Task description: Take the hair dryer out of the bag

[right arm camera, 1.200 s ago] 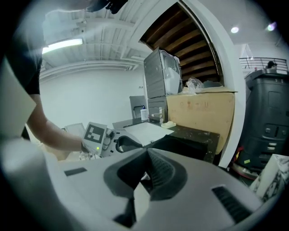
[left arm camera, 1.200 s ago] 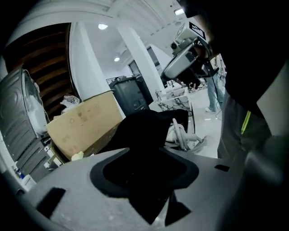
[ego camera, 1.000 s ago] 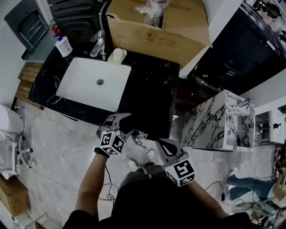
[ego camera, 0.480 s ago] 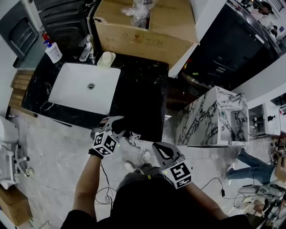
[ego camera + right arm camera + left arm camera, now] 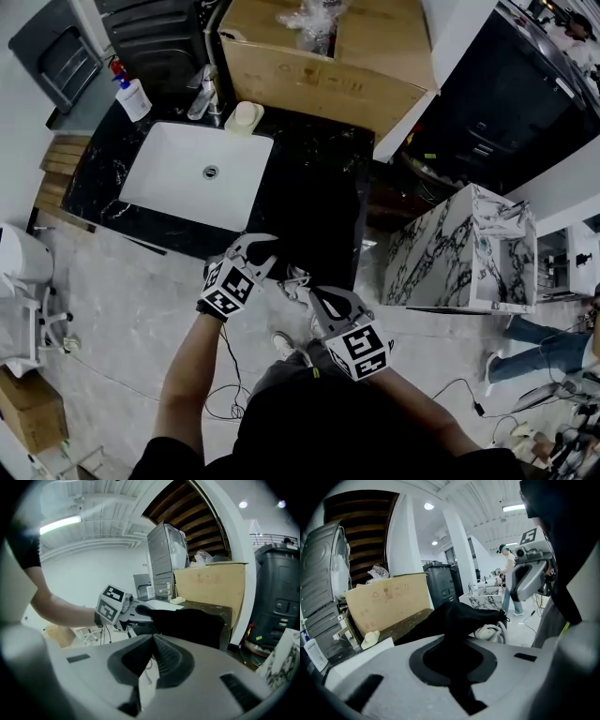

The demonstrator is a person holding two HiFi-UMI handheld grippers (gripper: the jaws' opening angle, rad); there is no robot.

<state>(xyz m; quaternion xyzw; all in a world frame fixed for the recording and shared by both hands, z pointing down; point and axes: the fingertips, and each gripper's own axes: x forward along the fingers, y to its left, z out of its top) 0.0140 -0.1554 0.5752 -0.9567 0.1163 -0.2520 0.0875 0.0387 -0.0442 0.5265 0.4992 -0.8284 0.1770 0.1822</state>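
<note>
A black cloth bag (image 5: 314, 216) lies on the dark counter and droops over its front edge. Something white and coiled, the hair dryer (image 5: 490, 632) or its cord, pokes out of the bag's mouth and shows below the edge (image 5: 295, 278). My left gripper (image 5: 261, 247) has just been closing, and a fold of the bag (image 5: 464, 616) is now pinched between its jaws (image 5: 451, 641). My right gripper (image 5: 317, 295) hovers shut just right of the white coil, apart from the bag (image 5: 192, 623). From the right gripper (image 5: 152, 641), I see the left gripper (image 5: 129, 612) on the fabric.
A white sink (image 5: 178, 178) is set in the black counter (image 5: 323, 155) to the left of the bag. A big cardboard box (image 5: 309, 66) stands behind, with a soap bottle (image 5: 134, 94) at the far left. A marble cabinet (image 5: 450, 253) stands to the right. Cables lie on the floor.
The left gripper's jaws stood apart in the earlier frames and have now shut on the bag's hanging edge. The right gripper has come down closer to the left one.
</note>
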